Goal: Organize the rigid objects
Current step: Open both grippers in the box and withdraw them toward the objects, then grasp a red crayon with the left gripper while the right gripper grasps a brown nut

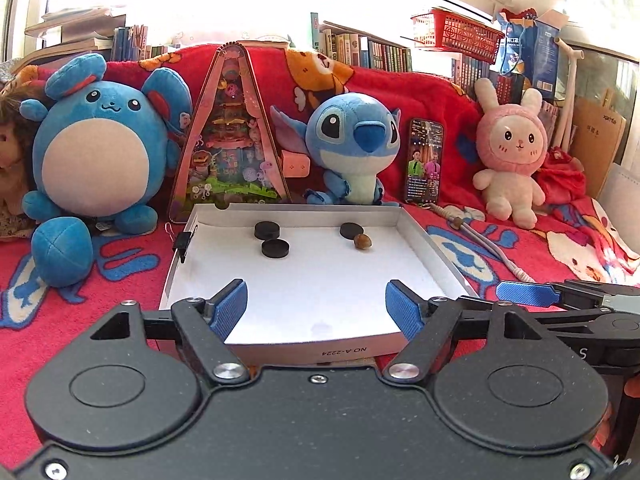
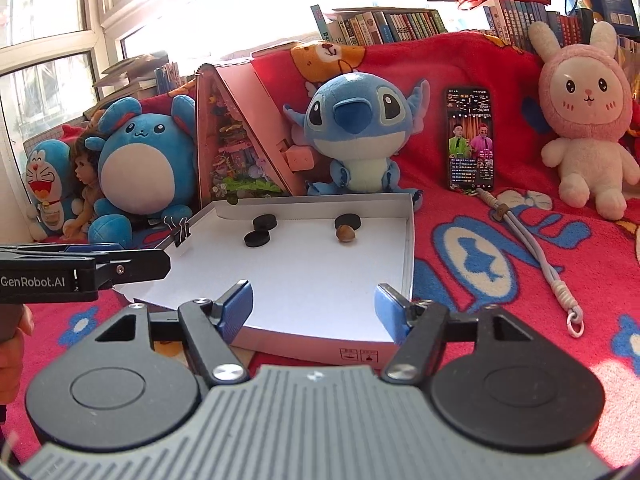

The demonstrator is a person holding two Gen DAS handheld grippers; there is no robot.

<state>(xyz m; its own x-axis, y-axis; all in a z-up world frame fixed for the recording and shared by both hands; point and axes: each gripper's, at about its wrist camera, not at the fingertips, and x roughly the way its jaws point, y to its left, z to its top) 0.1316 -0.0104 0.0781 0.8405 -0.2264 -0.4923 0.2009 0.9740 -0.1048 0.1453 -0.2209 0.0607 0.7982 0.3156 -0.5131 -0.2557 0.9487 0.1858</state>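
Left gripper (image 1: 316, 310): fingers spread wide, released, nothing held; poised over the near edge of the tray (image 1: 420, 236). Right gripper (image 2: 314, 308): likewise released and empty, at the tray's near right corner.

Tray: white, shallow, laid on the red blanket (image 1: 520, 240); a binder clip (image 1: 185, 242) is fixed on its left wall.

Inside, toward the tray's far wall, three black discs are seen: two at far left, one (image 1: 267, 230) just behind the other (image 1: 275, 248), whether touching cannot be told; the third (image 1: 351, 231) right of them, with a brown nut (image 1: 362, 242) just in front of it.

Behind the tray: a triangular toy box (image 1: 232, 136), a Stitch plush (image 1: 354, 148) and a phone (image 1: 425, 162), propped upright.
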